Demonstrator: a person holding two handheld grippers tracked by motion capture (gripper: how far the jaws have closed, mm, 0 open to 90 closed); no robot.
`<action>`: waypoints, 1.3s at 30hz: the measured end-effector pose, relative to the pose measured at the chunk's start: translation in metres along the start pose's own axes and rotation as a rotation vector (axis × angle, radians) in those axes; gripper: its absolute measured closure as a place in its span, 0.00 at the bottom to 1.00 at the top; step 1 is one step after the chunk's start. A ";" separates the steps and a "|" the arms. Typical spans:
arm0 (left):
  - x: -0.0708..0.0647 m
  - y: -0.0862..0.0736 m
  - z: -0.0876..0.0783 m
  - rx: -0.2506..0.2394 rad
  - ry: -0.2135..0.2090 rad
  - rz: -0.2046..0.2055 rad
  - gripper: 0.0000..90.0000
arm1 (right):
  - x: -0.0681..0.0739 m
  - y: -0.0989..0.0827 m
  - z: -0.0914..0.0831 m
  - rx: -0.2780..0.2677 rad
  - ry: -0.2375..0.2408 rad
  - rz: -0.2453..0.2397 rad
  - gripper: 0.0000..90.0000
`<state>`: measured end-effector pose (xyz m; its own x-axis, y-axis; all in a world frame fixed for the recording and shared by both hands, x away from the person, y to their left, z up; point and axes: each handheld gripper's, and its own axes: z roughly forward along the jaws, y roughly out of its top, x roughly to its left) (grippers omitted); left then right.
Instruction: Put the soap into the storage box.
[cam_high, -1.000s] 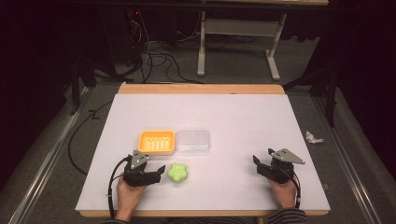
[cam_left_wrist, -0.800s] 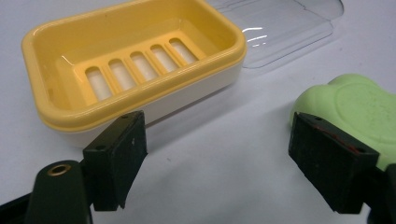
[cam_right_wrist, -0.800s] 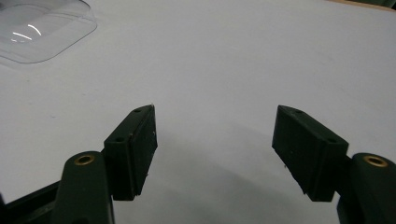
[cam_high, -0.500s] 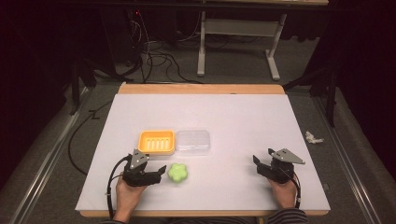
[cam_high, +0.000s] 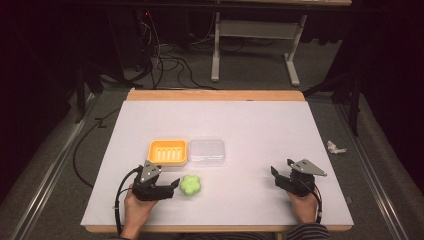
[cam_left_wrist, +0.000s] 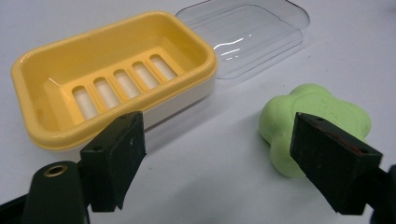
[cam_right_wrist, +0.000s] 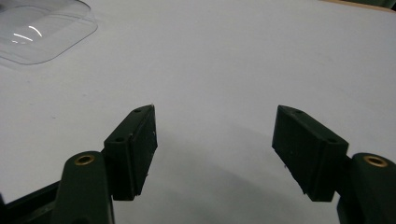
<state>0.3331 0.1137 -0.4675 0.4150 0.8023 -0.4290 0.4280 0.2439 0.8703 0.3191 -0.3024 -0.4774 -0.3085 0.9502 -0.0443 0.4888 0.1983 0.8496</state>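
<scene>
Two hand-held grippers are being held low over a white worktop (cam_high: 260, 130) by a person whose hands are entering from the near edge. The left hand-held gripper (cam_high: 172, 186) is being kept with its jaws spread apart and nothing between them, pointing toward a pale green flower-shaped soap (cam_high: 190, 185) that is lying just beside its tips; in the left gripper view the soap (cam_left_wrist: 313, 126) is being partly covered by the right-hand jaw, and whether the two are touching cannot be told. Just beyond the soap, a yellow soap dish (cam_high: 168, 152) with a slotted floor is sitting empty and upright on the worktop, its slotted insert (cam_left_wrist: 119, 86) being shown clearly in the left gripper view. A clear plastic lid (cam_high: 206, 151) is lying flat right beside the dish on its right, its long edge against or very near the dish. The right hand-held gripper (cam_high: 276, 175) is being held well apart from these items, near the right side of the worktop, its jaws likewise wide apart over bare surface, with a corner of the lid (cam_right_wrist: 42, 28) being caught at the upper left of the right gripper view.
</scene>
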 end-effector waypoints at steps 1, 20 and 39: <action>-0.001 0.000 0.000 0.007 -0.002 0.008 0.21 | 0.000 0.000 0.000 0.000 0.000 0.000 0.35; -0.017 0.001 -0.001 0.054 -0.047 0.027 0.21 | 0.000 0.000 0.000 0.000 0.001 0.001 0.35; -0.031 -0.002 0.003 0.102 -0.079 0.040 0.20 | 0.000 0.000 0.000 -0.002 0.002 0.003 0.35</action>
<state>0.3219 0.0870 -0.4564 0.4934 0.7639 -0.4160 0.4880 0.1528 0.8593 0.3192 -0.3025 -0.4775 -0.3088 0.9503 -0.0402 0.4884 0.1947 0.8506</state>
